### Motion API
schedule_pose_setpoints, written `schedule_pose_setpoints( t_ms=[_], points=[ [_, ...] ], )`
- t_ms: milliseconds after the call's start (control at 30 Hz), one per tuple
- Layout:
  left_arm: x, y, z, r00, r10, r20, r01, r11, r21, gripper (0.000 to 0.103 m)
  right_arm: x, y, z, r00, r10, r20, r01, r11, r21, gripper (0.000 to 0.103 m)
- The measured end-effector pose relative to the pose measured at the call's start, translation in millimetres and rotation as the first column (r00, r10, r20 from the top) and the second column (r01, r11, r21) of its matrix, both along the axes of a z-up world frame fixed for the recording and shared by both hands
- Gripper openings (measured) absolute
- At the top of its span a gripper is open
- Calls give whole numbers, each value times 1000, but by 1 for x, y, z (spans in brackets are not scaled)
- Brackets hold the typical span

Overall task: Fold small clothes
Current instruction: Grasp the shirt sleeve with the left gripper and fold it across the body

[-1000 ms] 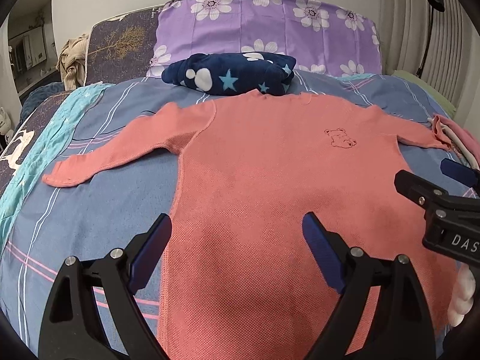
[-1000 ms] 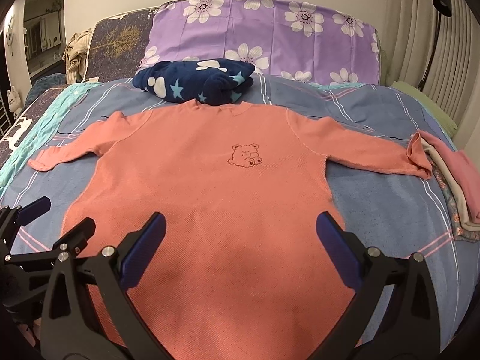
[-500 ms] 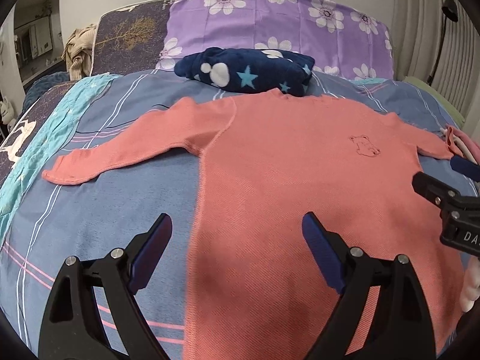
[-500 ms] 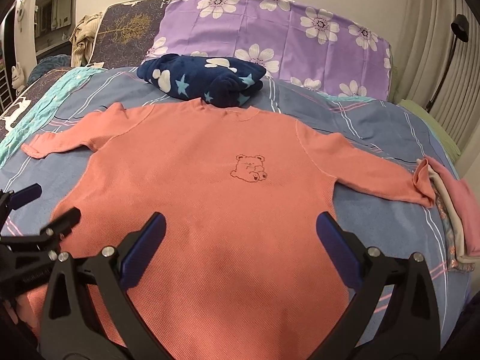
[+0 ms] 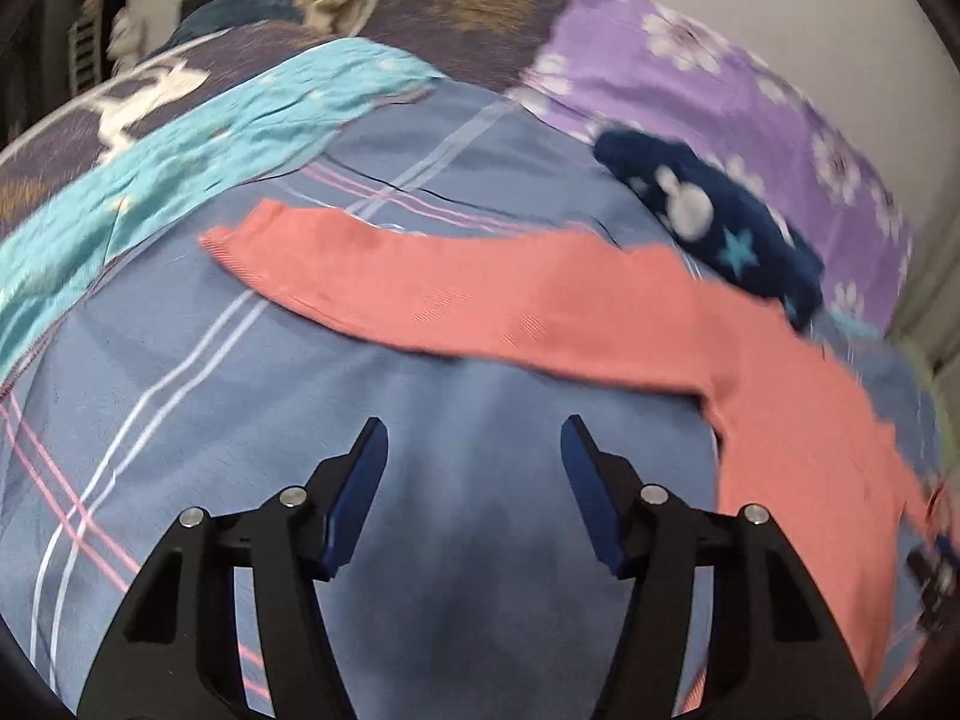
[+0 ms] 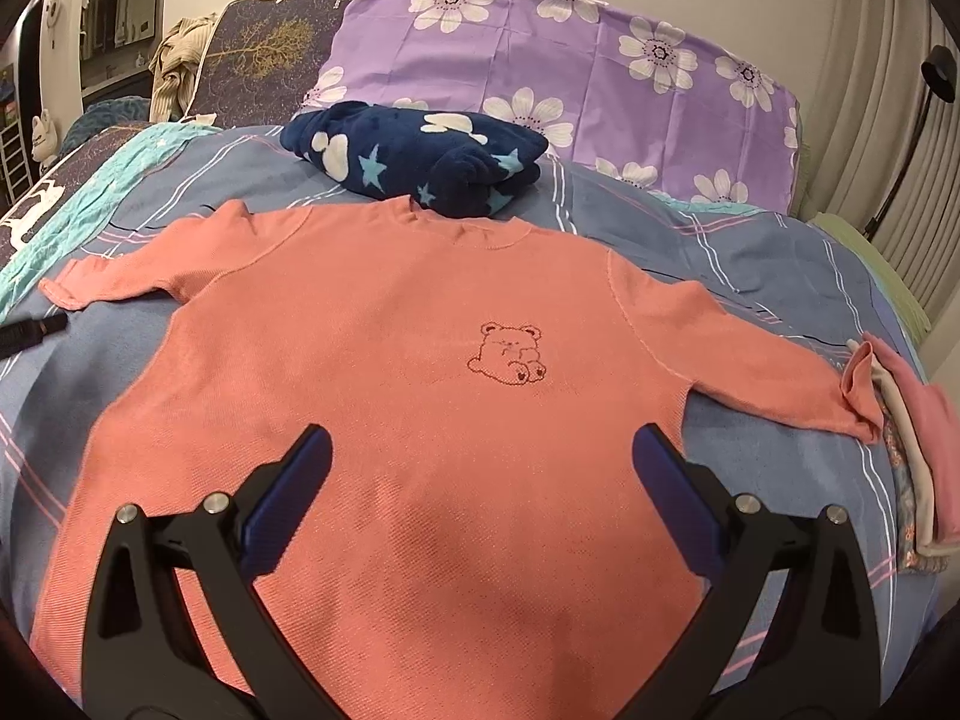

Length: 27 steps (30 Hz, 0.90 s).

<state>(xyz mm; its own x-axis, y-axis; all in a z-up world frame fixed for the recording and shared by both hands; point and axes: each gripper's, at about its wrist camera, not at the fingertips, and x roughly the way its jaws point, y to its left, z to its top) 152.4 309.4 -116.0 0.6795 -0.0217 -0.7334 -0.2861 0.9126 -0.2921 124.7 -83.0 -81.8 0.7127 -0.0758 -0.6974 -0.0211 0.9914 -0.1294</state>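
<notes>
A salmon-pink long-sleeved top (image 6: pixel 420 396) with a small bear drawing lies flat, front up, on the blue striped bedspread (image 6: pixel 750 264), both sleeves spread out. My right gripper (image 6: pixel 480 486) is open and empty above the top's lower middle. My left gripper (image 5: pixel 474 468) is open and empty over bare bedspread (image 5: pixel 300 420), just below the top's left sleeve (image 5: pixel 456 294). The left wrist view is blurred and tilted. The left gripper's tip shows at the left edge of the right wrist view (image 6: pixel 30 330).
A folded navy star-patterned blanket (image 6: pixel 420 162) lies just beyond the top's collar. A purple flowered pillow (image 6: pixel 570 84) stands behind it. A stack of folded clothes (image 6: pixel 918 456) sits at the right edge under the right cuff. A turquoise cloth (image 5: pixel 150 168) runs along the left.
My left gripper has swung left, off the top's body to the bedspread below the left sleeve, with its jaws somewhat narrower. My right gripper has moved slightly forward over the top.
</notes>
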Motion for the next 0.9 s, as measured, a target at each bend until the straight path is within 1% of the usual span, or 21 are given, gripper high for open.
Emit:
schedule_pose_setpoints(
  t_ms=[33,67,100,133,167,200,267,400,467,500,533,567,600,633,667,733,767,800,833,867,900],
  points=[
    [5,23,-4,999,43,7,-42,996,-77,61,1,-1,-2,1000,0,-4,0,1000,-1,101],
    [8,44,-10,995,99,9,-96,982,-160,61,3,-3,-4,1000,-4,-10,4,1000,-4,101],
    [9,56,-14,992,129,6,-125,971,-206,61,5,-5,-7,1000,-8,-19,7,1000,-6,101],
    [11,75,-21,983,184,-3,-179,947,-268,61,6,-6,-9,1000,-9,-25,9,1000,-6,101],
    [13,86,-25,976,218,-9,-211,932,-295,61,9,-8,-12,999,-11,-38,11,1000,-8,101],
    [17,97,-29,968,251,-12,-243,920,-309,61,11,-10,-15,999,-14,-49,14,1000,-11,101],
    [22,108,-32,953,303,-23,-296,908,-298,61,14,-14,-19,998,-27,-57,26,999,-23,101],
    [43,124,-47,933,353,-67,-357,887,-293,61,18,-22,-25,996,-51,-70,49,998,-28,101],
    [52,128,-47,929,368,-44,-366,889,-275,54,20,-24,-28,996,-56,-76,55,998,-23,101],
    [57,129,-46,929,369,-35,-365,892,-266,35,20,-24,-28,995,-56,-77,54,998,-25,101],
    [64,130,-46,935,354,-32,-349,897,-273,11,20,-24,-29,996,-54,-77,52,998,-29,101],
    [69,131,-45,937,346,-34,-341,895,-288,2,21,-24,-29,996,-53,-75,51,998,-31,101],
    [69,132,-42,936,351,-29,-344,893,-291,1,21,-25,-29,996,-52,-73,50,998,-33,101],
    [70,126,-32,936,353,-7,-341,898,-279,1,21,-26,-29,996,-51,-71,49,998,-32,101],
    [71,115,-16,940,339,31,-321,913,-251,1,21,-28,-29,996,-54,-66,53,998,-24,101],
    [74,82,18,963,244,114,-219,956,-193,1,23,-35,-28,996,-68,-60,68,998,7,101],
    [75,66,31,968,202,146,-178,971,-160,1,25,-41,-28,995,-80,-62,83,996,34,101],
    [76,43,48,973,135,187,-113,986,-126,1,26,-46,-29,994,-89,-69,93,994,55,101],
    [76,15,66,971,57,232,-38,996,-85,2,28,-52,-30,991,-99,-86,106,991,86,101],
    [76,-15,82,963,-28,268,42,998,-49,2,30,-55,-32,989,-104,-102,114,988,106,101],
    [76,-40,91,953,-96,286,108,994,-27,2,31,-59,-33,987,-107,-120,123,984,128,101]
  ],
)
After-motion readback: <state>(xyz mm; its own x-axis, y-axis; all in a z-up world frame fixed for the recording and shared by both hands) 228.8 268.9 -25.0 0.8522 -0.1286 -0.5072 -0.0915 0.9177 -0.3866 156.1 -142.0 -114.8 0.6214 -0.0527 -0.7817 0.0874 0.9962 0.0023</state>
